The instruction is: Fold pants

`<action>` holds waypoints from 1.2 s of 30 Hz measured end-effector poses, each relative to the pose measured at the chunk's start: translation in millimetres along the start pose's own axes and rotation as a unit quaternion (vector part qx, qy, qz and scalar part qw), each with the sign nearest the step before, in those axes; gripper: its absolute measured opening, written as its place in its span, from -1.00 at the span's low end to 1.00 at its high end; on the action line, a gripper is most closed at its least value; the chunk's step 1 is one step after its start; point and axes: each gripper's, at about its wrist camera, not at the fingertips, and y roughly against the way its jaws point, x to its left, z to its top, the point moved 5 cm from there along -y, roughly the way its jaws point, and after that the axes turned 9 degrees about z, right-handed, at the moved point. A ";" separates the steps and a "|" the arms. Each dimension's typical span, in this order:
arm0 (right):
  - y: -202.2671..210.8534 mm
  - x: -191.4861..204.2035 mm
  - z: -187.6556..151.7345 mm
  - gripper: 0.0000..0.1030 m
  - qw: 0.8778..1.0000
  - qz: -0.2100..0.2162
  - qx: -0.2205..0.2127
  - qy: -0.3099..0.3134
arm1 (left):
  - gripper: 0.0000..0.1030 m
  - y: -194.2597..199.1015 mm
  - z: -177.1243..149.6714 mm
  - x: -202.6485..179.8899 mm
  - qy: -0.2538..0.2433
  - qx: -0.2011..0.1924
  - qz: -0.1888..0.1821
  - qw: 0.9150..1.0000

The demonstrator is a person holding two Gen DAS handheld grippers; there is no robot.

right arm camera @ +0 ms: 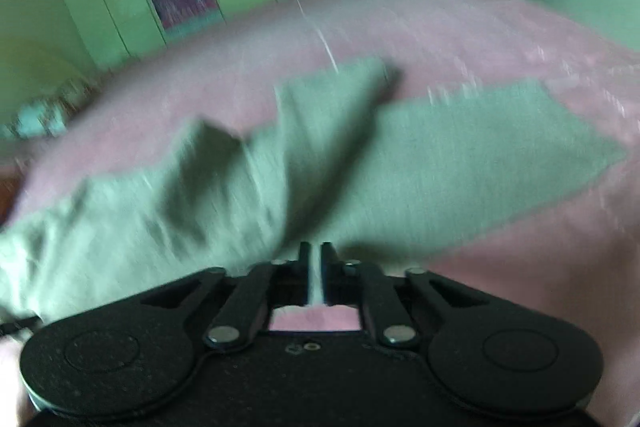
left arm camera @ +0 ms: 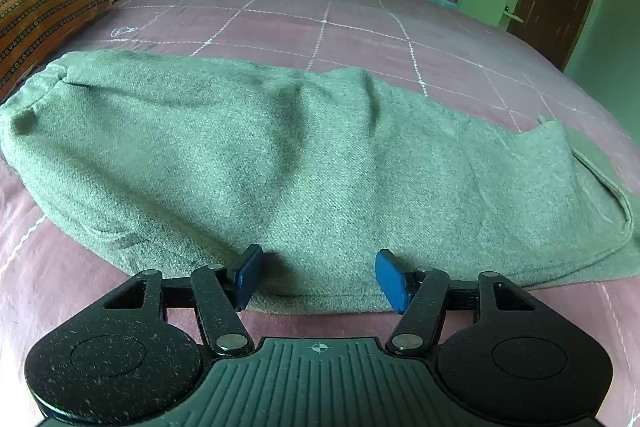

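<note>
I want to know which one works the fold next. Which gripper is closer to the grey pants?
Both are at them. The left gripper stands open over the near edge of the grey pants. The right gripper is nearly shut at their edge; blur hides any grip.

Left tool (left arm camera: 318, 279) agape, right tool (right arm camera: 316, 273) near-closed

Both wrist views: pants (left arm camera: 280, 155), close, perhaps.
</note>
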 end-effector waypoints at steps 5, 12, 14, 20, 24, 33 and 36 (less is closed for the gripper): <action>-49.2 16.1 32.9 -0.71 0.995 -0.028 0.038 0.091 | 0.23 0.0 0.2 -0.9 0.004 0.001 0.000 1.000; -18.4 -14.3 40.2 -1.00 0.998 -0.051 0.002 0.032 | 0.23 -0.8 0.0 0.0 0.005 0.002 0.001 1.000; 9.2 -34.9 28.6 -1.00 0.998 -0.035 -0.013 -0.040 | 0.23 -0.6 -0.5 -1.4 0.001 -0.001 0.004 1.000; 20.4 -65.7 -9.2 -0.95 0.996 -0.037 0.002 -0.075 | 0.23 -0.4 0.4 -1.7 -0.003 0.003 0.003 1.000; 22.9 -31.7 21.1 -0.57 0.998 -0.027 -0.038 0.038 | 0.24 -1.2 0.4 -2.7 0.002 0.002 0.008 1.000; -40.8 -19.0 37.0 -1.00 0.983 -0.074 0.046 0.164 | 0.24 -1.3 0.2 -1.8 0.017 0.003 0.012 1.000; -3.7 -53.2 39.5 -1.00 0.997 -0.069 -0.003 0.036 | 0.24 -1.6 -0.7 -2.5 0.013 0.000 0.014 1.000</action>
